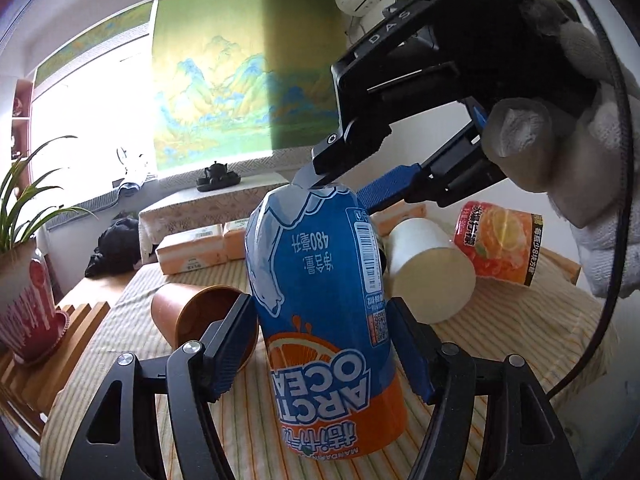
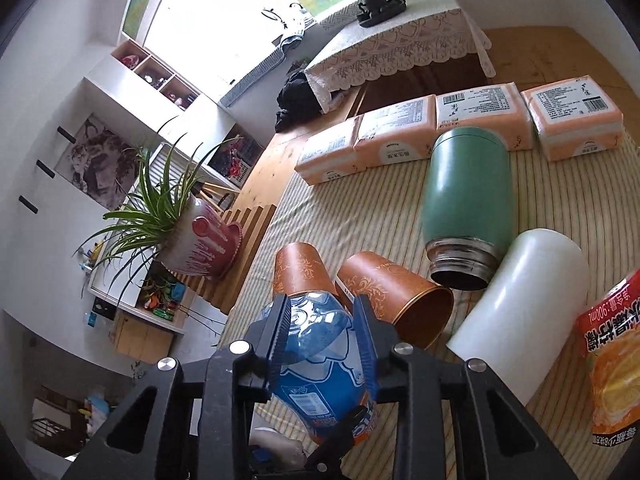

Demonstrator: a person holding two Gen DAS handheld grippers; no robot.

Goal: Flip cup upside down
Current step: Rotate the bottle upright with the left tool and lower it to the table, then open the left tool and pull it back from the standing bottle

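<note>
The cup [image 1: 320, 280] is a blue and orange "Arctic Ocean" plastic one. It stands on the striped tablecloth [image 1: 520, 340] with its print upside down and its blue end up. My left gripper [image 1: 322, 348] is shut on its lower body, one finger pressed on each side. My right gripper [image 1: 336, 188], held by a gloved hand [image 1: 580, 160], comes from above and pinches the blue top end. In the right wrist view that right gripper [image 2: 322, 340] is clamped on the cup [image 2: 320, 380], and its blue fingers [image 2: 280, 336] squeeze the clear blue end.
Two brown cups [image 2: 396, 300] [image 2: 300, 272], a green flask [image 2: 468, 200] and a white cup [image 2: 516, 320] lie on their sides around it. An orange-labelled cup [image 1: 500, 244] lies at the right. Tissue packs [image 2: 396, 132] line the far edge. A potted plant [image 2: 200, 248] stands at the left.
</note>
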